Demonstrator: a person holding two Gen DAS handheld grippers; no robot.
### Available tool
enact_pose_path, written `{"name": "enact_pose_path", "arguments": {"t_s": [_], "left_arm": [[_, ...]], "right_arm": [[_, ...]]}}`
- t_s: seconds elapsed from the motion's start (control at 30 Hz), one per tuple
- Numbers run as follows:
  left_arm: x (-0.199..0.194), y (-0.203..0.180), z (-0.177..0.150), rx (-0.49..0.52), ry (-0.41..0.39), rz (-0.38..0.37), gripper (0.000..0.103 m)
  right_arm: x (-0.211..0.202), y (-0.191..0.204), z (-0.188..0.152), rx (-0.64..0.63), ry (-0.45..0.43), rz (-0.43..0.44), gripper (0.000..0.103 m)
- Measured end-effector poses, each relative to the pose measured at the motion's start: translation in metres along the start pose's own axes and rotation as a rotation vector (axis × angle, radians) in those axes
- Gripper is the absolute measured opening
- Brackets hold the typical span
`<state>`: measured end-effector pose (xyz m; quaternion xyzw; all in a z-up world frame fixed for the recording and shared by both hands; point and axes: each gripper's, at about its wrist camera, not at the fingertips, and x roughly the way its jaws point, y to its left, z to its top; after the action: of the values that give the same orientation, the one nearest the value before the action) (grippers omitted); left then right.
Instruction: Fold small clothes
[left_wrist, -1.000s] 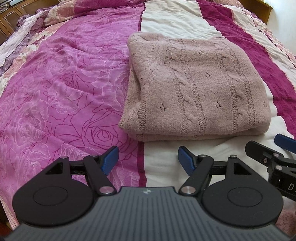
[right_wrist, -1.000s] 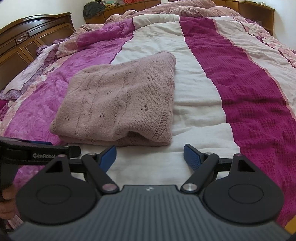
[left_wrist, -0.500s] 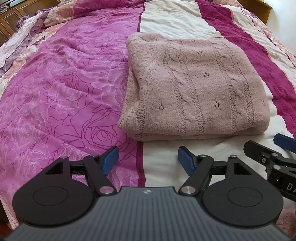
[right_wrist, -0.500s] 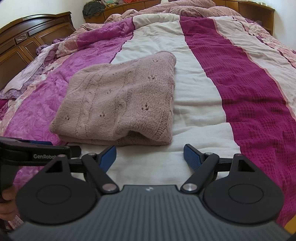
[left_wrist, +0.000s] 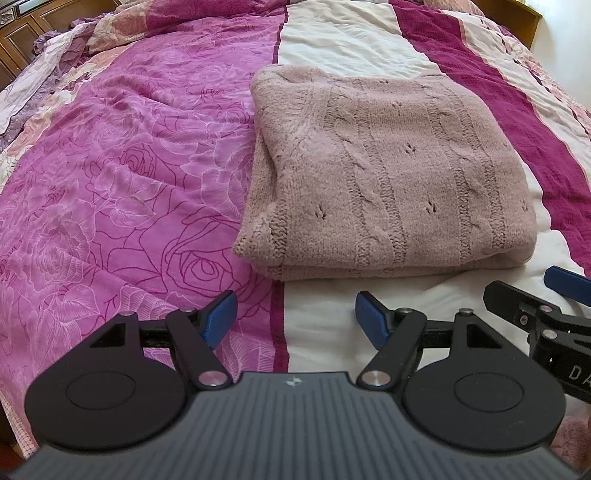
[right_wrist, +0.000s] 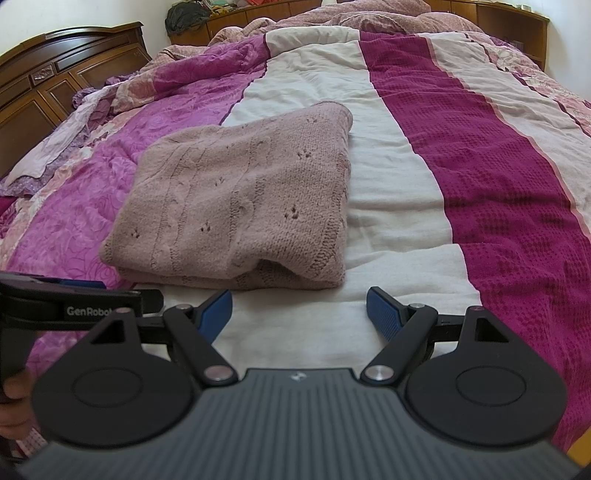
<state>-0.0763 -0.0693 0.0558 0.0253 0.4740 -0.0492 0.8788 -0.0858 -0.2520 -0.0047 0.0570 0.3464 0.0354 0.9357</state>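
A: Start at the left — what's there?

B: The floral pink part of the bedspread (left_wrist: 110, 192), with nothing on it. Then the folded knit sweater (left_wrist: 391, 173), lying across the seam between that pink and the white stripe, just beyond both tools.

A: And the tools?

B: The left gripper (left_wrist: 295, 314) is released, jaws spread wide, nothing between them, hanging just short of the sweater's near edge. The right gripper (right_wrist: 299, 310) is likewise spread and empty, off the near right corner.

A: How would the sweater handle?

B: Soft and thick, I'd judge — a chunky cable knit, light but floppy, stacked in several layers. It won't slip, yet it sags and the layers can slide apart.

A: Where to grip?

B: The near corners, pinching all layers at the ribbed edge together, not just the top one.
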Motion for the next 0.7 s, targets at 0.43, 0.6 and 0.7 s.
{"name": "enact_pose_path", "arguments": {"t_s": [0.43,0.6,0.7], "left_arm": [[0.0001,-0.0005,0.0003,-0.001,-0.001,-0.001,0.077],[0.0003,-0.0003,0.0003,0.000,0.000,-0.001,0.077],[0.0002,-0.0004,0.0004,0.001,0.001,0.001,0.077]], "right_arm": [[-0.0001,0.0004,0.0004,0.000,0.001,0.000,0.081],[0.0001,0.0011,-0.0010,-0.002,0.002,0.001,0.081],[-0.0001,0.0010,-0.0011,-0.002,0.003,0.001,0.081]]}}
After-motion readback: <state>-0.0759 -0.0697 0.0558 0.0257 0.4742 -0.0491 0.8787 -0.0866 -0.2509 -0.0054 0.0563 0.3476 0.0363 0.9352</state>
